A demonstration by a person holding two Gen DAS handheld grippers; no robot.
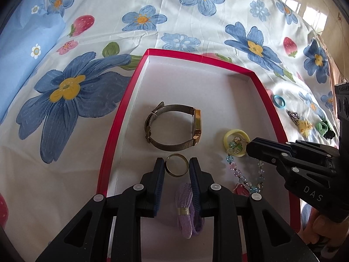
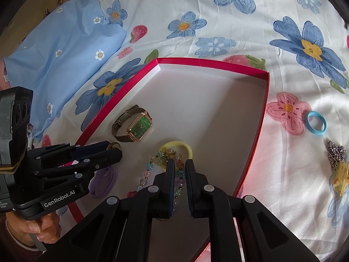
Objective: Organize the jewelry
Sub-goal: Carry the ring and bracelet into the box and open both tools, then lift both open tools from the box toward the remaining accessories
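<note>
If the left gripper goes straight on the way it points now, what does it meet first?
Probably the gold ring, which lies between the fingertips of the left gripper on the floor of the red box. Just past it is the watch. Depth is uncertain.

One red box (image 1: 122, 118) lies at the centre of the frame. Inside it are one watch (image 1: 174, 126), one gold ring (image 1: 176, 164), one purple hair tie (image 1: 187, 209), one yellow hair tie (image 1: 235, 139) and one beaded bracelet (image 1: 246, 174). At the right edge, on the floral sheet (image 1: 196, 21), lies one blue hair tie (image 1: 279, 101).
</note>
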